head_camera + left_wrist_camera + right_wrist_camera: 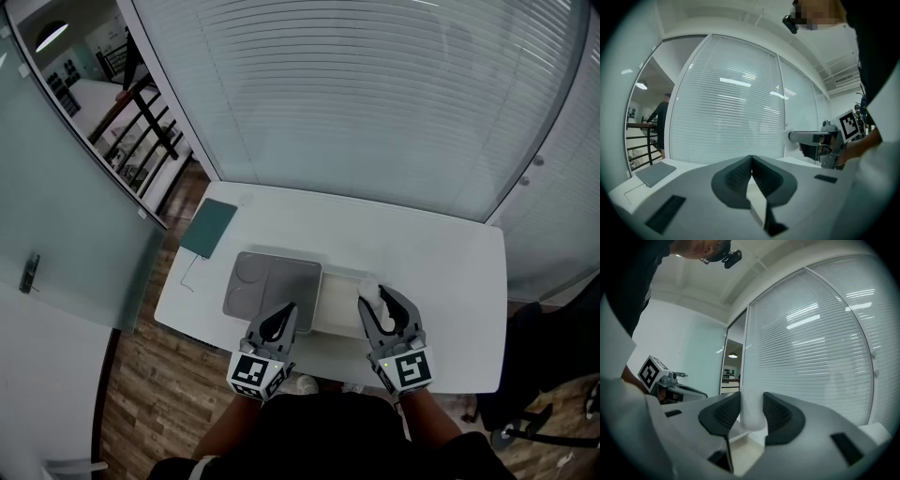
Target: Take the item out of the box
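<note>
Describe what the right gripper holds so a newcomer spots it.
On the white table, near its front edge, a white box sits beside a grey tray. Over the box's right end, the right gripper pinches a small white lump, the only thing held.

- a white table [427, 255] stood before the blinds.
- a dark green flat pad [209, 227] lay at its far left corner.
- a grey tray [272, 284] lay near the front edge, touching a white box [339, 302] on its right.
</note>
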`<state>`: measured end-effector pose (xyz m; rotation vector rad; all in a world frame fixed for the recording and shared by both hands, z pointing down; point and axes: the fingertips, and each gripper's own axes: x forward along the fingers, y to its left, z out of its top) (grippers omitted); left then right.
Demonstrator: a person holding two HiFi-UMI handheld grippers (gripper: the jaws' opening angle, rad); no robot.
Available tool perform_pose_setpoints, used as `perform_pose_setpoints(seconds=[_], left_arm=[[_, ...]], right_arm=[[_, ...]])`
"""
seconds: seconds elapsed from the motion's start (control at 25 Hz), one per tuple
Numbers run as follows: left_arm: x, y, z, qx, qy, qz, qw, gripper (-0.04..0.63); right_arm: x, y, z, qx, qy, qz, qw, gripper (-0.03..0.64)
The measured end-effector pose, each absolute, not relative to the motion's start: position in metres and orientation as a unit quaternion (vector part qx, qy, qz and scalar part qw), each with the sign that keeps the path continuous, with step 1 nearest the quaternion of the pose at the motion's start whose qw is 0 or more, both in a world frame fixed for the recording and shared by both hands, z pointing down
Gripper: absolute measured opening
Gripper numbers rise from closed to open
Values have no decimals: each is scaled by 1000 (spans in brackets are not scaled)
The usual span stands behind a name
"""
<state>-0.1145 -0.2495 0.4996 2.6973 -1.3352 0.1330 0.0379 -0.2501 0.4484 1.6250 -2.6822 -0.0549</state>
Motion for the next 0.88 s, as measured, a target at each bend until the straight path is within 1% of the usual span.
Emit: perform_pose_setpoints(seconds=[0.44,0.88], left_arm=[[-113,-249,501,892,-444,39,72,11],[-113,-244,505,890,-448,39,78,11]], right_arm=[[32,-248,447,500,-866,-25,-11,155],[34,-250,455,504,-863,-23,-2,155]])
